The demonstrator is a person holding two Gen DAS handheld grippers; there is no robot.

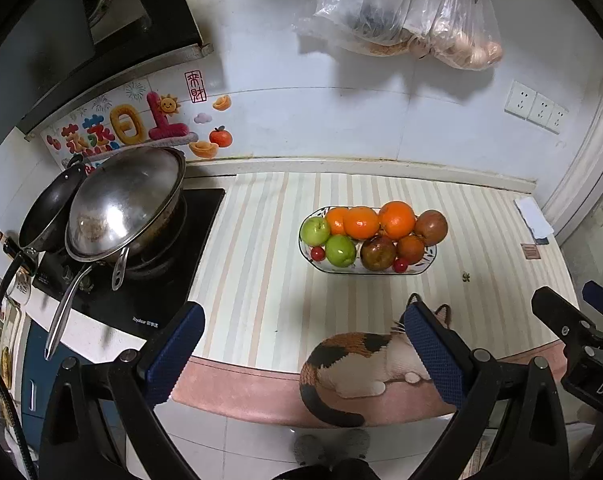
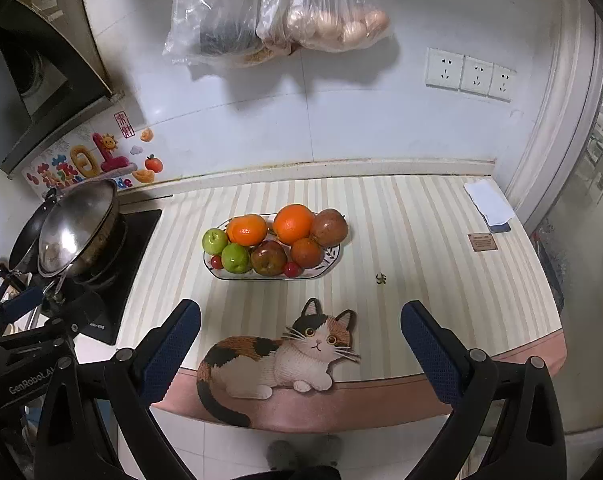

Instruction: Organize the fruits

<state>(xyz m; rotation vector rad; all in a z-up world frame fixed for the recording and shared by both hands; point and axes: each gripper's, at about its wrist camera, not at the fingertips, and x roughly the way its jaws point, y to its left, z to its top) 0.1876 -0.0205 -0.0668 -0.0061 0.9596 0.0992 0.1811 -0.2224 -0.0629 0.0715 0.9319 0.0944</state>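
both grippers hang wide open over the near edge of the counter, nothing held — the fruit all sits in the dish further back.

the left gripper (image 1: 301, 344) and the right gripper (image 2: 301, 342) each have their blue-padded fingers spread far apart and empty, above a striped mat (image 2: 421, 240) with a calico cat print (image 2: 277, 356) at its front edge. the patterned dish (image 2: 217, 270) lies on the mat toward the wall, well apart from both grippers, heaped with two green apples (image 2: 236, 258), oranges (image 2: 293, 223), dark reddish-brown fruits (image 2: 268, 257) and small red tomatoes (image 2: 291, 269) — all touching. left of the mat a wok with a steel lid (image 1: 125, 204) sits on the stove (image 1: 161, 292). plastic bags (image 2: 277, 12) hang on the wall above.
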